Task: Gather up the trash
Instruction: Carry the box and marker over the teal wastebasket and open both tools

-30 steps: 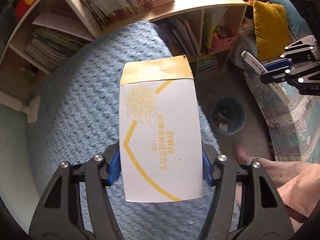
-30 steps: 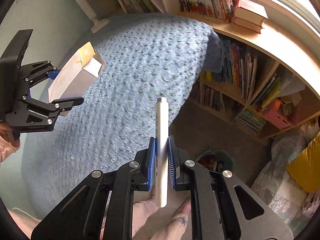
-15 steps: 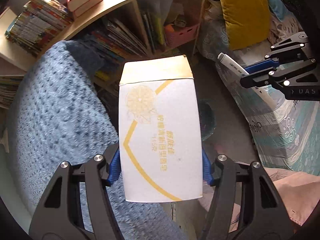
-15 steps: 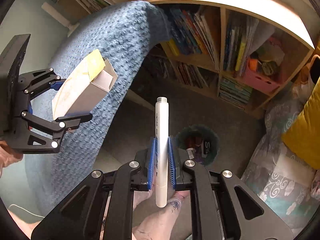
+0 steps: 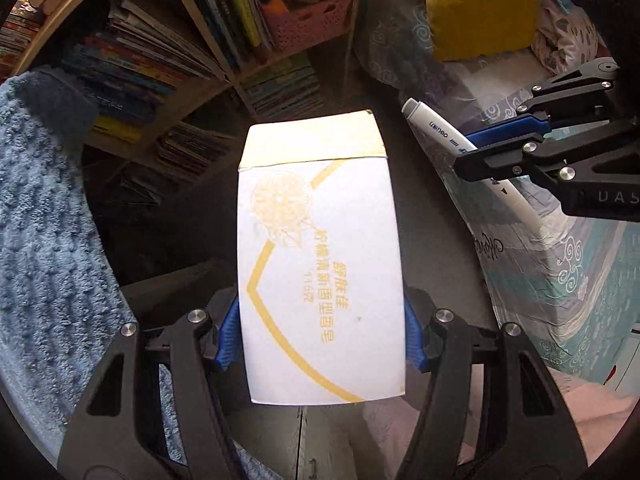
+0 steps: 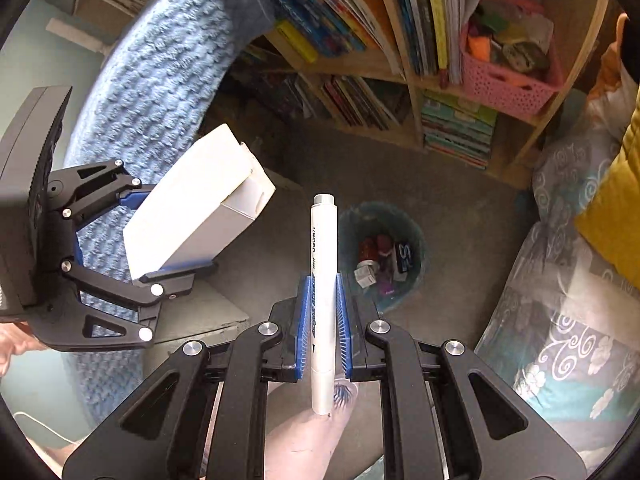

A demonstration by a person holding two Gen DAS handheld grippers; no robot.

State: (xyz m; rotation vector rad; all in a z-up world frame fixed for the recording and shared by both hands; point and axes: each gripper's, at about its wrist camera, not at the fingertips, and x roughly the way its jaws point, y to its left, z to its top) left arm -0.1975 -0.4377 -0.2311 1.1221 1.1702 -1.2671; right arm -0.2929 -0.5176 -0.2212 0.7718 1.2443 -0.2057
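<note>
With the left claw (image 5: 322, 336) clamped on a box (image 5: 320, 256) and the right claw (image 6: 323, 320) clamped on a pen (image 6: 323, 280), both hang near the bin (image 6: 382, 258). Next, I judge, each must get above the bin and let go.

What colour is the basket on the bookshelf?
Pink, perforated basket; the right wrist view shows it best.

Left gripper (image 5: 322, 334): fills lower frame in its own view, jaws set wide, blue pads clamped against both sides of the box (image 5: 320, 264). Right gripper (image 6: 323, 330): lower centre, jaws nearly together (pads pinching the marker (image 6: 323, 280)), pointing steeply down.
</note>
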